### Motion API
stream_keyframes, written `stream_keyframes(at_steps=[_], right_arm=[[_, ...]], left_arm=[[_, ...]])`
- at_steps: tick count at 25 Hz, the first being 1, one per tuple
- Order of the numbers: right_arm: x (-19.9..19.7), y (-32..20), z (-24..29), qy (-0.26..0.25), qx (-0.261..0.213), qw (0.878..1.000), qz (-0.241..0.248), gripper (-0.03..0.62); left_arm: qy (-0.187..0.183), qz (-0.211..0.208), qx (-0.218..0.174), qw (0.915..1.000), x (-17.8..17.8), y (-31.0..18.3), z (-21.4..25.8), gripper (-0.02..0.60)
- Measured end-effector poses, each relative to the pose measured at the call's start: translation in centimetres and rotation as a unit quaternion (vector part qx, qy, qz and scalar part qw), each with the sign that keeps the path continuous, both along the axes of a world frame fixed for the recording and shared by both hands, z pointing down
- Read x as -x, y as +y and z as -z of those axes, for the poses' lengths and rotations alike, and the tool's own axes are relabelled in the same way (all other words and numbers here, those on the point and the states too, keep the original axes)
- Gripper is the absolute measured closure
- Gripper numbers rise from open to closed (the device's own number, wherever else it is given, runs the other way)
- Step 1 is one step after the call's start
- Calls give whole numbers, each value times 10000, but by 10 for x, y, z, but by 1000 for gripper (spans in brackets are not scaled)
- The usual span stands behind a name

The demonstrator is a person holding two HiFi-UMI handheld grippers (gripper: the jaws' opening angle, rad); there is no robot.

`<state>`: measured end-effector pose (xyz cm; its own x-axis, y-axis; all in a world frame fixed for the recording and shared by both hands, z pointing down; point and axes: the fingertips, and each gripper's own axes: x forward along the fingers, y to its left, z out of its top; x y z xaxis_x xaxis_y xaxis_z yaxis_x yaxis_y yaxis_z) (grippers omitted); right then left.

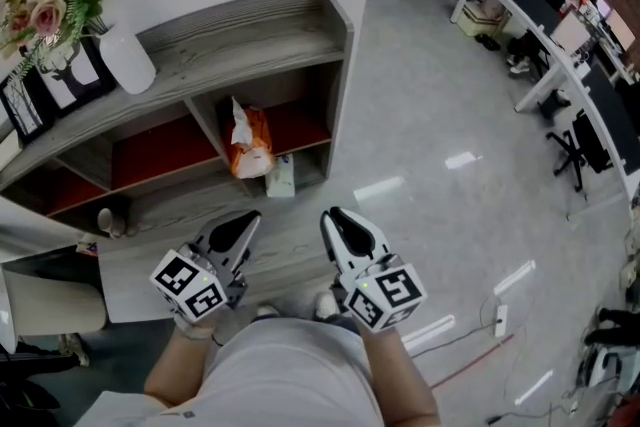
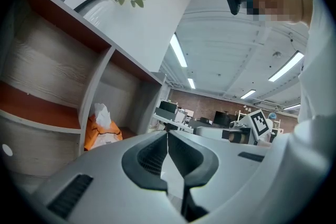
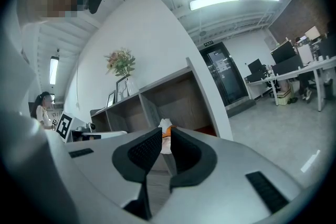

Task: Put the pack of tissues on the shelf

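Observation:
The orange pack of tissues [image 1: 250,143] stands in the right-hand compartment of the grey wooden shelf [image 1: 300,20], white tissue poking out of its top. It also shows in the left gripper view as the orange pack [image 2: 102,131], and its top [image 3: 166,126] peeks over the jaws in the right gripper view. My left gripper [image 1: 250,217] and right gripper [image 1: 332,215] hover side by side in front of the shelf, a short way back from the pack. Both are shut with nothing between their jaws; the left gripper [image 2: 168,135] and right gripper [image 3: 167,132] both point toward the shelf.
A small pale box [image 1: 281,177] lies at the compartment's front edge. A white vase with flowers [image 1: 125,55] and picture frames [image 1: 70,75] stand on the shelf top. Desks and office chairs [image 1: 575,150] line the right. Cables and a power strip [image 1: 500,320] lie on the floor.

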<state>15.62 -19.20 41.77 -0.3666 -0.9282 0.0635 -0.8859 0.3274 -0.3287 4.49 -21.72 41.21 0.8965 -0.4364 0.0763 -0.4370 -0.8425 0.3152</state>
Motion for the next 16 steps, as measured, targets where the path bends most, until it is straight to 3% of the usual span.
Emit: stream_keyframes(at_steps=[16], right_arm=[[6, -3, -4, -122, 58, 9999, 33, 536]], left_arm=[[-13, 38, 12, 10000, 6, -3, -2, 565]])
